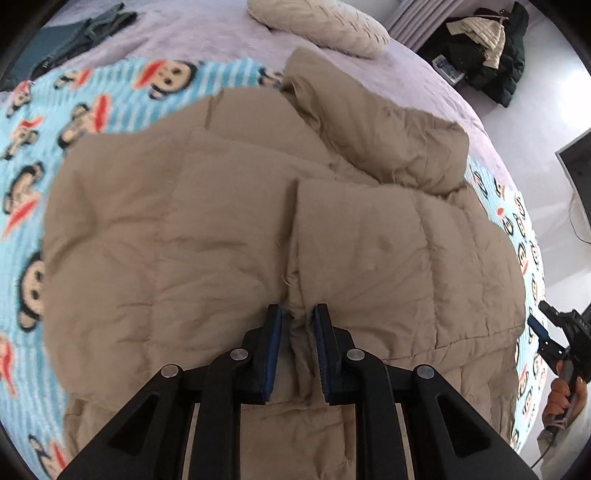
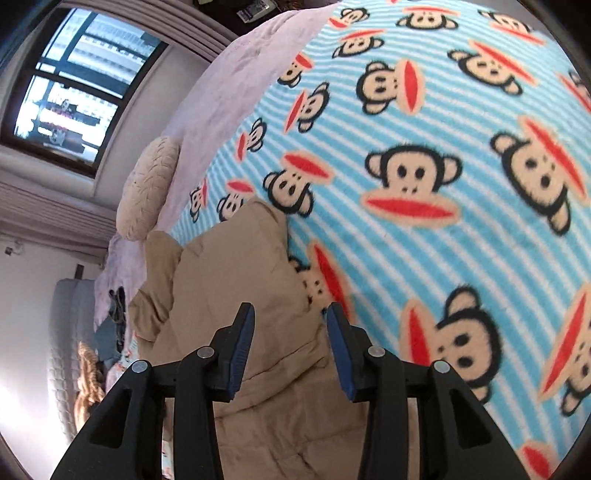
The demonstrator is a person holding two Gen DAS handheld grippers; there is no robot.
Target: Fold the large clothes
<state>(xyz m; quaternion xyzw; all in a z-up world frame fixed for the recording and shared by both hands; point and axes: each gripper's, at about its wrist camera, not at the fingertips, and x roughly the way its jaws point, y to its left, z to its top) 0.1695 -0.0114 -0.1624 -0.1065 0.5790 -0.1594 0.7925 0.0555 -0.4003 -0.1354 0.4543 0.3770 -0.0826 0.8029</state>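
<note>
Where the left wrist view begins at its left edge, a monkey blanket (image 1: 33,110) in blue and white stripes covers the bed (image 1: 207,33), with dark clothes (image 1: 77,37) lying at the far left corner; over the blanket spreads the tan quilted coat (image 1: 166,229), filling the middle of the view, one sleeve (image 1: 388,136) folded across its upper right; a cream pillow (image 1: 321,26) lies beyond it; the left gripper (image 1: 297,314) sits at the coat's near edge, its blue pads pinching a raised fold of the tan fabric between them; at the far right edge the right gripper (image 1: 541,332) shows in a hand (image 1: 565,391), off the coat's side. In the right wrist view a window (image 2: 74,85) stands at the left; the pillow (image 2: 147,188) lies beside the bed's edge; the coat (image 2: 236,280) lies low in the middle; the right gripper (image 2: 290,314) hovers above it with its jaws spread wide and nothing between them; the blanket (image 2: 461,129) fills the right.
</note>
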